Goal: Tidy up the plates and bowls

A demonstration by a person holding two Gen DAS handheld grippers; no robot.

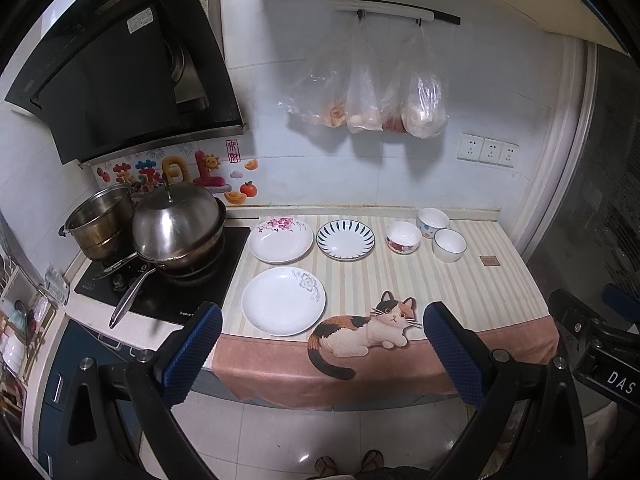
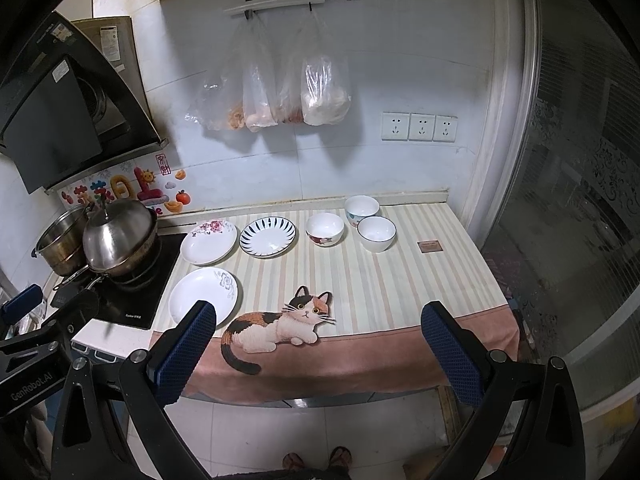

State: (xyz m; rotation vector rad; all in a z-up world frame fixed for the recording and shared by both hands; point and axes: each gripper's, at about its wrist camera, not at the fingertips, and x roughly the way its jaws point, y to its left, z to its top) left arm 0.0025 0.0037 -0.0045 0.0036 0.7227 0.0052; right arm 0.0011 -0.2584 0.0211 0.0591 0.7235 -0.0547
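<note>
Three plates lie on the striped cloth: a white plate with a grey flower (image 1: 283,301) (image 2: 203,295) nearest me, a pink-flowered plate (image 1: 280,239) (image 2: 208,241) behind it, and a blue-rayed plate (image 1: 345,239) (image 2: 267,236). To their right stand three bowls: a red-patterned bowl (image 1: 403,237) (image 2: 325,229), a blue-rimmed white bowl (image 1: 449,245) (image 2: 376,233) and a bowl at the back (image 1: 432,221) (image 2: 361,209). My left gripper (image 1: 322,354) and right gripper (image 2: 318,354) both hang open in front of the counter edge, holding nothing.
A stove (image 1: 160,284) at the left carries a lidded pan (image 1: 178,228) with a long handle and a steel pot (image 1: 100,228). Plastic bags (image 1: 372,92) hang from a wall rail. A small brown square (image 1: 489,260) lies at the right. A glass door (image 2: 580,200) borders the counter. A person's feet (image 2: 316,462) stand below.
</note>
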